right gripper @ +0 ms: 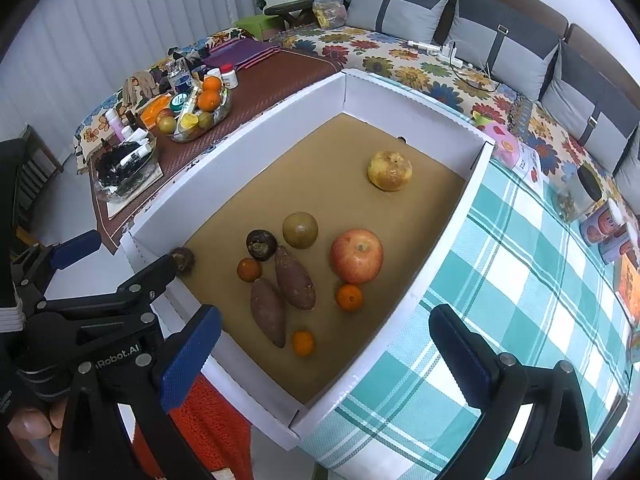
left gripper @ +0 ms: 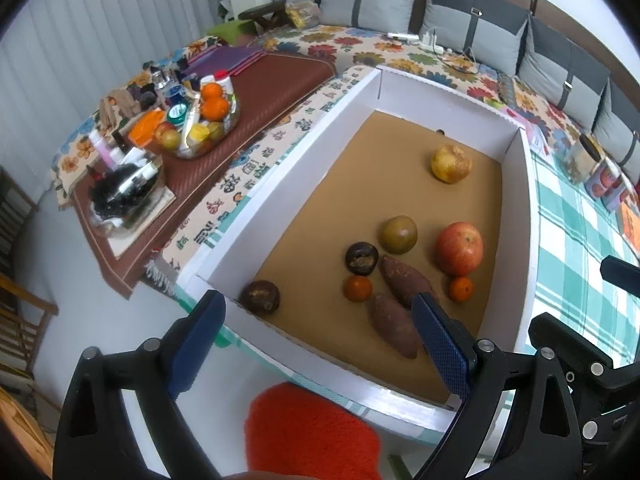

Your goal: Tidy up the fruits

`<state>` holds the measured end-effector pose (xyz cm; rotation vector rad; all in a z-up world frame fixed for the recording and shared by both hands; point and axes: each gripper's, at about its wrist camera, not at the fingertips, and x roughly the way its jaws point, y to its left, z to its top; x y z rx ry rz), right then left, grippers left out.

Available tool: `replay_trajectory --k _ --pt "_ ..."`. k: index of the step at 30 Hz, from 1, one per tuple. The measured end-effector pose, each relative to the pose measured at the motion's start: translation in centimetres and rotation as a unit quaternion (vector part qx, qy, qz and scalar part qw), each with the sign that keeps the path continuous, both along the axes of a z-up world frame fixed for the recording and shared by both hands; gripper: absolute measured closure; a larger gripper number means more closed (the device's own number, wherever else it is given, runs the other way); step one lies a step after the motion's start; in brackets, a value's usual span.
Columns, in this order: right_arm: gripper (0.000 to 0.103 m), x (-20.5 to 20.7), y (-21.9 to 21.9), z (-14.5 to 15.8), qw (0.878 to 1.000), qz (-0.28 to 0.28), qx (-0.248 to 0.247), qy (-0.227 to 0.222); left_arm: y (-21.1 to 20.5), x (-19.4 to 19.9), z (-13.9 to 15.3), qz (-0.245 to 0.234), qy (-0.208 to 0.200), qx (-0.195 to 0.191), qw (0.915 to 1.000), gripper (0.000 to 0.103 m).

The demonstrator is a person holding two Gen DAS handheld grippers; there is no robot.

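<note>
White-walled tray on checked cloth holds loose fruit; red apple mid-floor. Both grippers, left and right, hover spread, empty. Risk: round fruit rolling if nudged.

Pale vertical blinds fill the upper left; grey cushions line a flower-patterned couch along the top.

Green-checked tablecloth under a white, brown-floored tray of fruit
</note>
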<state>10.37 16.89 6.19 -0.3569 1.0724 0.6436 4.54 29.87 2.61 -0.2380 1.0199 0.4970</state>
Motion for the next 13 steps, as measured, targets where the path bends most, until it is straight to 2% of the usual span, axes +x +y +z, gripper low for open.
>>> replay_trajectory --k 8,13 --pt "0.000 0.11 -0.30 -0.23 1.000 -0.002 0.000 0.003 -0.27 0.46 -0.19 -0.005 0.006 0.002 1.0000 0.007" --pt "0.000 0.17 -0.23 -0.38 1.000 -0.003 0.002 0.006 0.04 0.39 -0.46 -0.006 0.000 -0.016 0.9998 0.007"
